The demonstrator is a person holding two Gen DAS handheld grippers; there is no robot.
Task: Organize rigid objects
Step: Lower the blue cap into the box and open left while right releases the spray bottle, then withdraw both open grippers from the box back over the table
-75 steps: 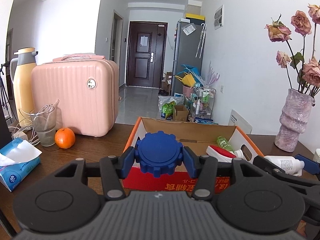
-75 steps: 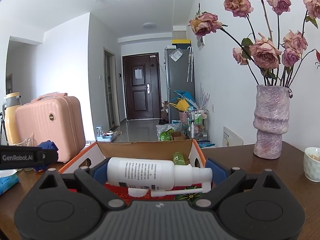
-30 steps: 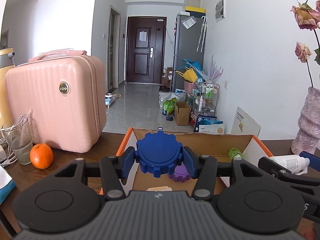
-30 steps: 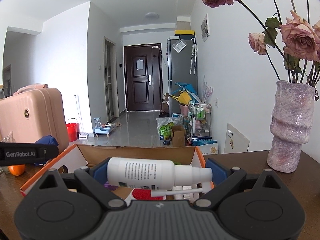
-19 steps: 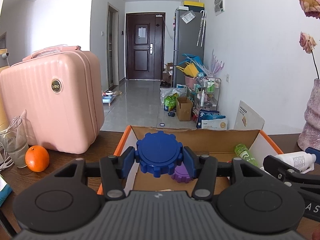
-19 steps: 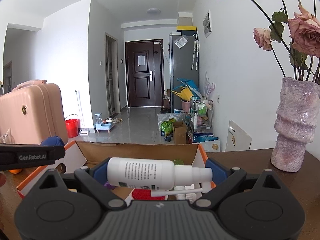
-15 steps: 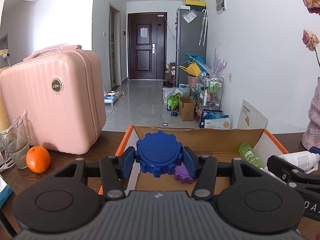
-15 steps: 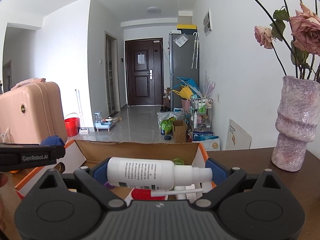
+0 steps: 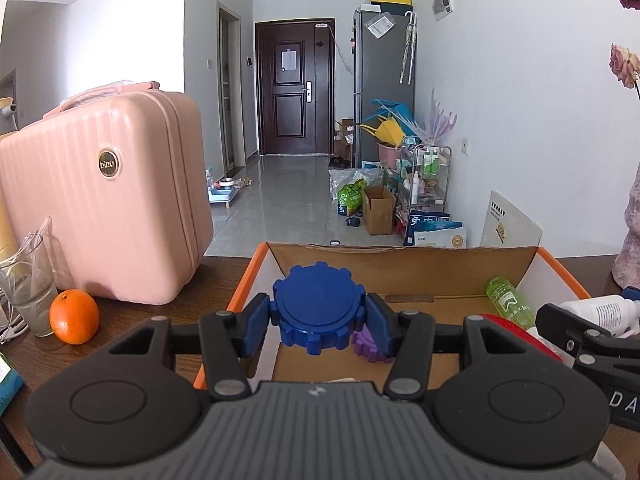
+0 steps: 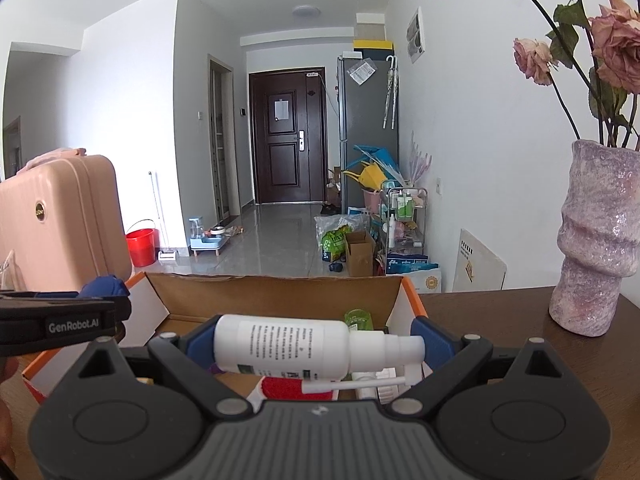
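Currently left claw [image 9: 318, 316] gripping blue gear [image 9: 318, 310], right claw [image 10: 318, 344] gripping white spray bottle [image 10: 296, 344], both hovering over cardboard box [image 9: 400, 268]; several items lying inside, two awaiting release.

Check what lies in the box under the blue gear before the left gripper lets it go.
The blue gear, clamped in the left gripper, hangs over the cardboard box. A purple gear lies just below and to its right; otherwise bare box floor shows beneath.
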